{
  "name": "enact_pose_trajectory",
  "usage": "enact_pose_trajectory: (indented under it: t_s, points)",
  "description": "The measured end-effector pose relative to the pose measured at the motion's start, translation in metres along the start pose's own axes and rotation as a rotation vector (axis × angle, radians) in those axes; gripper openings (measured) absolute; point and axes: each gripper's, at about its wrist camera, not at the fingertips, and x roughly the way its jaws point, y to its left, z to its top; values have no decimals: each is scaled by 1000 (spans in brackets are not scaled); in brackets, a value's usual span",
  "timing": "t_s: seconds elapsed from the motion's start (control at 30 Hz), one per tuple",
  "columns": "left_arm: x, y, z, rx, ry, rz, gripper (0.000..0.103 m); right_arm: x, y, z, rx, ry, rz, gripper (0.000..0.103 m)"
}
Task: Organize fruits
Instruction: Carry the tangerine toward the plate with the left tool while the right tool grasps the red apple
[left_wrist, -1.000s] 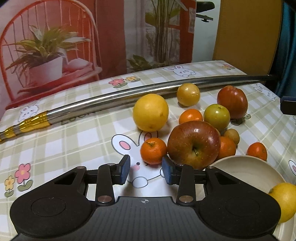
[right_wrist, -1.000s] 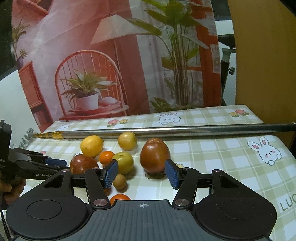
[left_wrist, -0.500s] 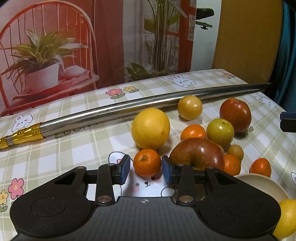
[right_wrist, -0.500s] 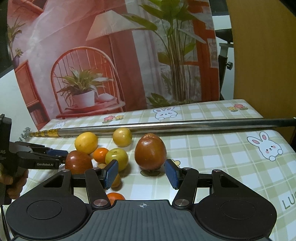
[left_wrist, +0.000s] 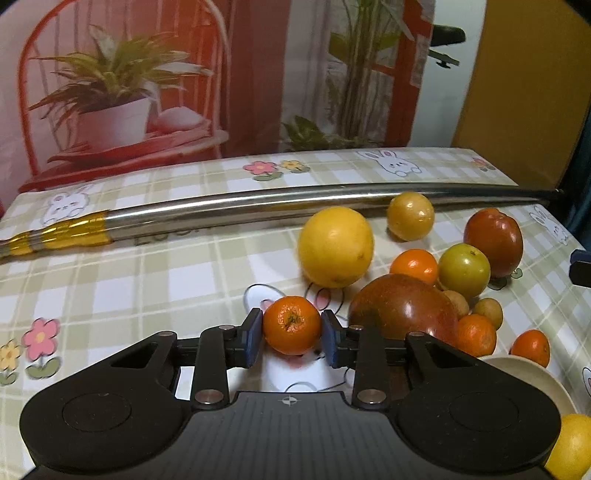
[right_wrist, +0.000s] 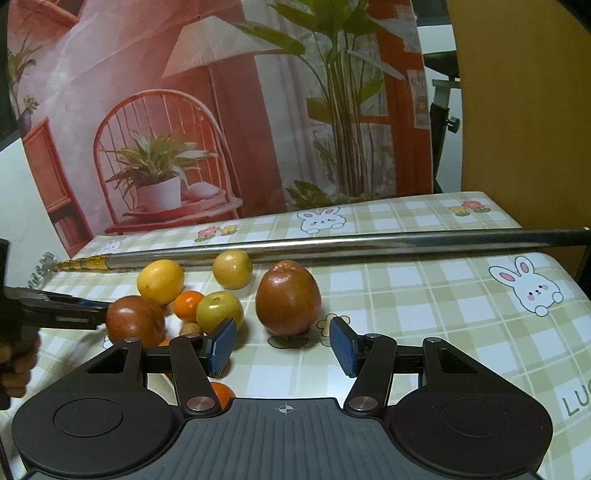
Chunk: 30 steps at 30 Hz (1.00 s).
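— Gripping anything, the left gripper (left_wrist: 291, 334)?
— Yes — clamped on a small orange (left_wrist: 291, 325), lower centre of its view. The right gripper (right_wrist: 282, 347) gapes apart below the red apple (right_wrist: 288, 297).

Left claw (left_wrist: 291, 341), right claw (right_wrist: 282, 345): black ribbed bodies, blue textured pads, silver pivot screws, crosshair marks.

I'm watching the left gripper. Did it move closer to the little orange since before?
Yes. The left gripper went forward toward the metal pole; its blue pads now sit on both sides of the small tangerine.
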Motion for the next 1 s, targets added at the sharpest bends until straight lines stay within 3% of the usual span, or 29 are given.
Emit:
enact_pose_trajectory:
  t_s: [0.23,0.53,0.7,1.0]
  points:
    - [-40,9,-7,-56,-35,49,36,14,3,9,-50,5,11,53]
    - [-83,0,-30,-129,-64,39,36,49,8,19,-147,-75,1,55]
    - [-96,-6,-41,-153,-71,29,36,73,4,18,-153,-67,-23,55]
    - [-102,-14,-47,-161,-75,34,36,96,0,11,-107,-54,7,57]
